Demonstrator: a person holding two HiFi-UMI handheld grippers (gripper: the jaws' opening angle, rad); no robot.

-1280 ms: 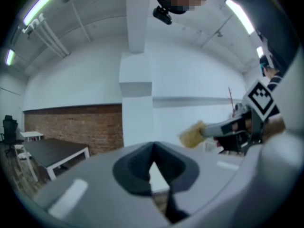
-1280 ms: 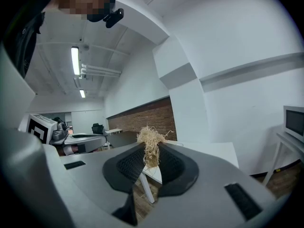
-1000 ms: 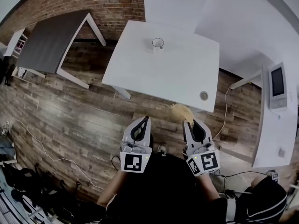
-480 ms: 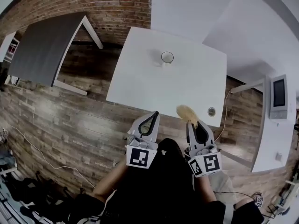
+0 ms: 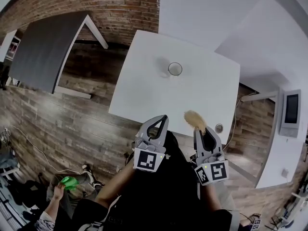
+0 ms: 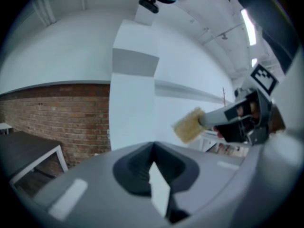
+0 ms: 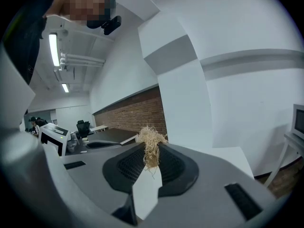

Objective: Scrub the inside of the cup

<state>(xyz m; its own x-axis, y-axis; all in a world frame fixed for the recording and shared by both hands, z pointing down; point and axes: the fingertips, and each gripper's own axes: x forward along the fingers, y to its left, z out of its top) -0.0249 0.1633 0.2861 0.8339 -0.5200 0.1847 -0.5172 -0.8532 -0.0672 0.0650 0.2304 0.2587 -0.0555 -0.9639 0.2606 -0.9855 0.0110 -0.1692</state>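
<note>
A small white cup (image 5: 174, 69) stands upright on the white table (image 5: 144, 90), toward its far side. My left gripper (image 5: 162, 117) is shut and holds nothing; its tips reach the table's near edge. My right gripper (image 5: 200, 131) is shut on a tan fibre scrubber (image 5: 194, 119), whose head pokes out over the near edge of the table. In the left gripper view the jaws (image 6: 153, 151) meet, and the scrubber (image 6: 189, 125) shows at the right. In the right gripper view the straw-like scrubber (image 7: 151, 145) sits pinched between the closed jaws. Both grippers are well short of the cup.
A grey table (image 5: 45, 47) stands to the left against the brick wall (image 5: 120, 4). A round cable hole (image 5: 219, 128) sits in the white table's near right corner. A white unit with a screen (image 5: 291, 111) is at the right. A person's hand holds something green (image 5: 66, 182) at lower left.
Both grippers have moved forward to the white table's near edge; the scrubber now hangs over it. The cup looks nearer. Both stay shut.
</note>
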